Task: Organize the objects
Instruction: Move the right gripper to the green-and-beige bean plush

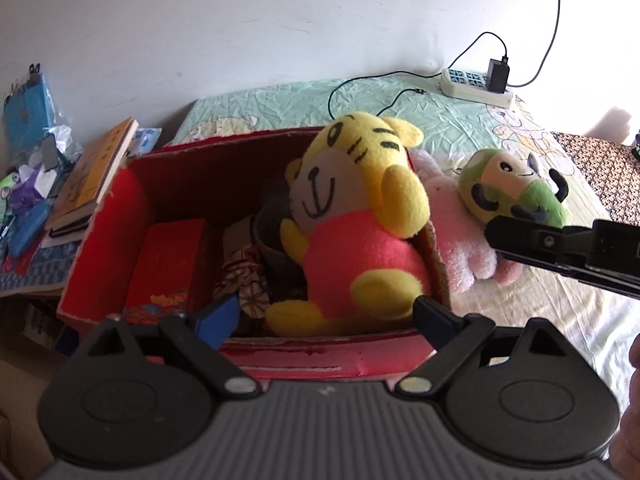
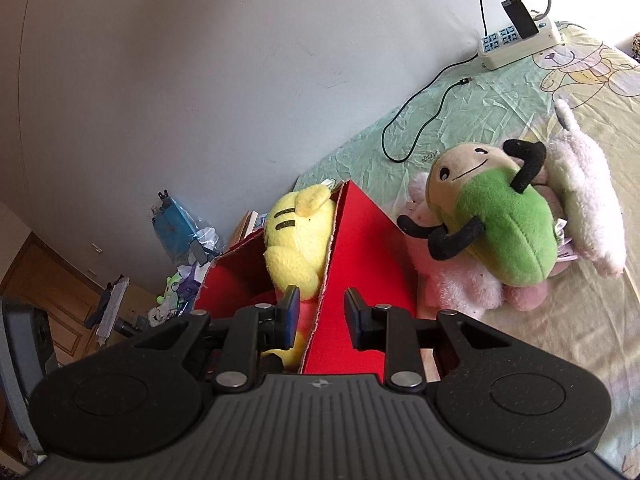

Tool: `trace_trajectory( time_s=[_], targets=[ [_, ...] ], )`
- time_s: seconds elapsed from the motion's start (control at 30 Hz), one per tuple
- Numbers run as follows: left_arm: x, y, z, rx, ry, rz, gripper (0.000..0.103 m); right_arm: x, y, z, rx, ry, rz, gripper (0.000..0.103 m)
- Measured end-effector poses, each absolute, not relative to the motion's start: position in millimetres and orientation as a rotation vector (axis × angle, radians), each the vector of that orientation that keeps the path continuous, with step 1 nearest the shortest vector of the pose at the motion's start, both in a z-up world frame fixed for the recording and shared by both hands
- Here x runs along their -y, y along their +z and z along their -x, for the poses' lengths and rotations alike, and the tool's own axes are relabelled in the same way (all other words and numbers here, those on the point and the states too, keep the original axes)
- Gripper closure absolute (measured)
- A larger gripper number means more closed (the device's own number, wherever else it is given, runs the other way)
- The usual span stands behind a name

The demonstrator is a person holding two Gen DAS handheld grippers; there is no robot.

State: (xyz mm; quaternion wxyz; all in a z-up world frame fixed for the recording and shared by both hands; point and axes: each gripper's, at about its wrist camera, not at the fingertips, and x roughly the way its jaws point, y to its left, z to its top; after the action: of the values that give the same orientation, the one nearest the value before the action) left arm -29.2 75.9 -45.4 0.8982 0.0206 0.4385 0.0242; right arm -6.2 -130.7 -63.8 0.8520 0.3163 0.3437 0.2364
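Observation:
A red cardboard box (image 1: 312,360) stands on the bed. A yellow tiger plush (image 1: 352,200) in a red outfit sits upright inside it, against its right wall. My left gripper (image 1: 326,316) hovers over the box's near wall, open wide, its pads clear of the tiger's feet. To the right of the box, a green plush (image 1: 516,184) lies on a pale pink plush (image 1: 456,232). My right gripper (image 1: 494,234) reaches in from the right just in front of them. In the right wrist view, its jaws (image 2: 320,314) stand a little apart, gripping nothing. Behind them are the box wall (image 2: 360,248), tiger (image 2: 296,240) and green plush (image 2: 504,232).
Inside the box lie a red packet (image 1: 168,264), patterned fabric (image 1: 244,284) and a dark item (image 1: 272,236). Books (image 1: 96,172) and bagged clutter (image 1: 32,160) crowd the left. A power strip (image 1: 472,84) with cables sits by the wall. A hand (image 1: 634,380) shows at the right edge.

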Motion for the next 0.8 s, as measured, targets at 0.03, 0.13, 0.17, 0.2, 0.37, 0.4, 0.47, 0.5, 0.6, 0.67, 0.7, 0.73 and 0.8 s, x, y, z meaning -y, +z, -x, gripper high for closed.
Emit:
trace_trajectory(
  time_s=[0.03,0.13,0.17,0.2,0.37,0.4,0.47,0.5,0.6,0.67,0.7,0.73,0.8],
  targets=[
    [-74.3,-42.7,30.6,-0.904,0.049,-0.036,0.009,134.8,-64.6,6.1,-0.726,0.495,-0.668,0.075],
    [-66.6,-31.8,34.1,-0.873,0.033,-0.025,0.009,148.6,-66.0,7.8,-0.728,0.501,-0.68,0.075],
    [-63.0,-27.6,34.9,-0.86,0.026,-0.026,0.009,152.8,-65.8,8.8,-0.725,0.508,-0.682,0.075],
    [-58.7,-23.8,35.4,-0.845,0.016,-0.024,0.009,156.7,-65.5,10.3,-0.719,0.515,-0.682,0.075],
    [-32.6,-18.6,31.6,-0.822,-0.065,-0.006,0.008,179.3,-63.9,14.5,-0.696,0.516,-0.686,0.075],
    [-25.1,-20.1,28.7,-0.831,-0.079,-0.007,0.008,183.8,-64.2,14.9,-0.695,0.51,-0.692,0.075],
    [-12.0,-24.8,23.8,-0.85,-0.103,-0.01,0.008,196.0,-66.3,15.8,-0.692,0.491,-0.709,0.075],
    [-5.1,-26.7,21.6,-0.858,-0.117,-0.012,0.008,201.6,-67.1,16.3,-0.691,0.48,-0.718,0.075],
    [12.5,-31.3,16.5,-0.87,-0.156,-0.017,0.008,220.1,-69.7,16.3,-0.687,0.446,-0.753,0.075],
    [23.3,-33.8,12.6,-0.871,-0.186,-0.018,0.008,230.7,-71.7,14.7,-0.685,0.423,-0.772,0.075],
    [28.1,-34.9,9.6,-0.871,-0.203,-0.016,0.008,235.8,-73.2,13.8,-0.683,0.411,-0.782,0.074],
    [32.5,-35.9,6.3,-0.872,-0.219,-0.012,0.008,241.1,-74.3,12.7,-0.681,0.402,-0.791,0.074],
    [38.5,-38.3,-0.4,-0.878,-0.252,0.01,0.008,249.5,-76.0,9.4,-0.682,0.39,-0.808,0.074]
  ],
)
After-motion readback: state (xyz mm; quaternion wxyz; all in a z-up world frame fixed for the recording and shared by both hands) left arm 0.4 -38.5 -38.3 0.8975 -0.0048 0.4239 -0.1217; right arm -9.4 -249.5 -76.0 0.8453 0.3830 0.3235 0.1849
